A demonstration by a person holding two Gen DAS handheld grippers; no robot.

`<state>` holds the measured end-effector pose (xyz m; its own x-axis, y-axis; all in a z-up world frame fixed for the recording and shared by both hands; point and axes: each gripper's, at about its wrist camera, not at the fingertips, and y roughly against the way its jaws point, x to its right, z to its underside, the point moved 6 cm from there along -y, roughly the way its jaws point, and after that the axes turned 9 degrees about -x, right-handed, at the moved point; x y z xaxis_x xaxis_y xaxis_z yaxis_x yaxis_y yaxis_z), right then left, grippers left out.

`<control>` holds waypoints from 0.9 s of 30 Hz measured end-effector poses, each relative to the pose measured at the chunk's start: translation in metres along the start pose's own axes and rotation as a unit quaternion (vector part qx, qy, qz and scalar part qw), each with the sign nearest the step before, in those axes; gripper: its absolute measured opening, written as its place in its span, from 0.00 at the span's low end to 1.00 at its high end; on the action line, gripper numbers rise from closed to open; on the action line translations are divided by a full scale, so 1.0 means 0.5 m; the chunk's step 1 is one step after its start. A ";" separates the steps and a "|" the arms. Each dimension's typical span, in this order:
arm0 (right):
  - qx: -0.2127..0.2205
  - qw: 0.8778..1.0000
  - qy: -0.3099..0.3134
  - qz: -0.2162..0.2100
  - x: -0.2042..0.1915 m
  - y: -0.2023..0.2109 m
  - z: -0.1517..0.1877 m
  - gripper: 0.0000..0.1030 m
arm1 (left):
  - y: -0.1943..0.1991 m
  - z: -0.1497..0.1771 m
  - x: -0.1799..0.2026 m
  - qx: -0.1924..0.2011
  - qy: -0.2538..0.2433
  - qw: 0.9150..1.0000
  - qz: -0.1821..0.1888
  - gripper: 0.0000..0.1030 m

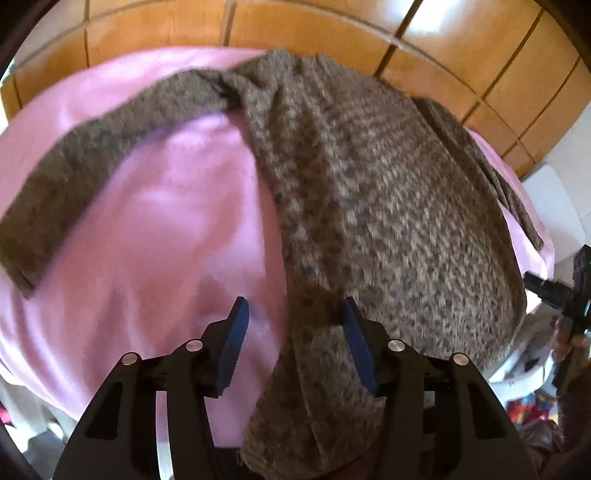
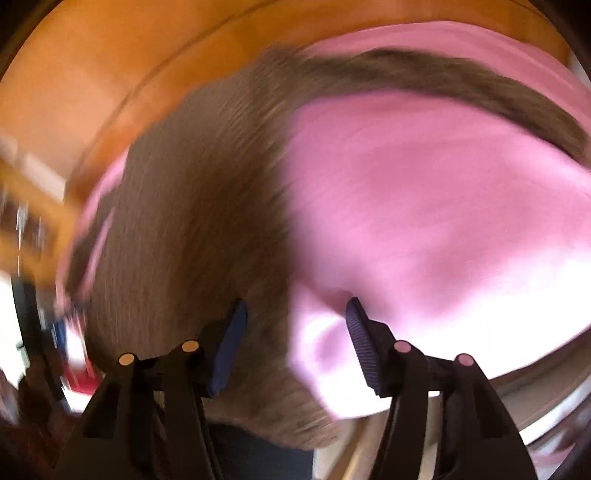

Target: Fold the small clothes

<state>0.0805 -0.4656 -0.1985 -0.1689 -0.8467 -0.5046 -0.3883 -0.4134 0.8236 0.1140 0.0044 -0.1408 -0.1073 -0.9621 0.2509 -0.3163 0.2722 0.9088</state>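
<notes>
On the pink-covered tabletop (image 1: 159, 229) a brown knitted sweater (image 1: 388, 206) is spread, its body running lengthwise from the near edge, where the hem hangs over, toward the far side by the wooden cabinet doors (image 1: 332, 26). One sleeve (image 1: 92, 147) is stretched out sideways to the left in the left wrist view, well apart from the body along most of its length; a second sleeve (image 1: 491, 173) is seen lying along the right flank, close against the body.

The left gripper (image 1: 293, 314) is held over the near hem with its fingers spread; a strip of the body's left edge lies between them, close to the right finger, but whether the pads press on it cannot be told, and no pinch is seen. The right gripper (image 2: 295, 314) is likewise spread and pinches nothing; in its heavily blurred view the sweater's edge (image 2: 184, 229) falls under the left finger, with bare pink cloth under the right one.

The coming move is judged to turn on the outstretched sleeve: it lies crosswise to the body's long axis, away to the left of the left gripper, which appears the nearer of the two. It would probably be folded inward across the body.
</notes>
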 end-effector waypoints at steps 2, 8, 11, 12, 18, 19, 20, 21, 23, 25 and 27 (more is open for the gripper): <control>0.049 0.993 -0.105 -0.019 0.093 0.034 -0.043 0.43 | 0.013 -0.011 0.001 0.024 0.006 1.000 0.004 0.50; 0.183 0.926 -0.327 -0.031 0.322 0.104 -0.129 0.42 | 0.032 -0.055 0.034 0.050 -0.005 0.998 0.025 0.57; 0.201 0.932 -0.296 0.060 0.344 0.128 -0.169 0.50 | 0.015 -0.071 0.069 0.046 -0.008 0.998 0.040 0.60; 0.199 0.936 -0.279 0.078 0.341 0.131 -0.180 0.53 | 0.013 -0.073 0.074 0.042 -0.010 0.998 0.044 0.60; 0.131 0.964 -0.177 0.146 0.284 0.101 -0.254 0.06 | -0.024 -0.091 0.109 0.017 -0.026 0.998 0.052 0.60; 0.123 0.968 -0.164 0.142 0.267 0.100 -0.262 0.06 | -0.029 -0.094 0.116 0.014 -0.030 0.998 0.051 0.60; 0.123 0.973 -0.149 0.127 0.245 0.114 -0.272 0.05 | -0.032 -0.097 0.125 0.013 -0.035 0.998 0.052 0.60; 0.129 0.975 -0.143 0.111 0.244 0.135 -0.287 0.05 | -0.034 -0.100 0.129 0.012 -0.039 0.998 0.054 0.60; 0.156 0.974 -0.139 0.081 0.225 0.187 -0.311 0.05 | -0.040 -0.106 0.139 0.007 -0.045 0.997 0.058 0.60; 0.183 0.969 -0.153 0.057 0.225 0.226 -0.334 0.05 | -0.050 -0.114 0.151 0.000 -0.050 0.997 0.061 0.60; 0.204 0.960 -0.185 0.047 0.256 0.260 -0.373 0.05 | -0.058 -0.122 0.159 -0.005 -0.051 0.997 0.064 0.60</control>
<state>0.1772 -0.6901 -0.1078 -0.5013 -0.6658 -0.5526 -0.6649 -0.1121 0.7384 0.1721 -0.0808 -0.1268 -0.2423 -0.9121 0.3308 -0.2848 0.3928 0.8744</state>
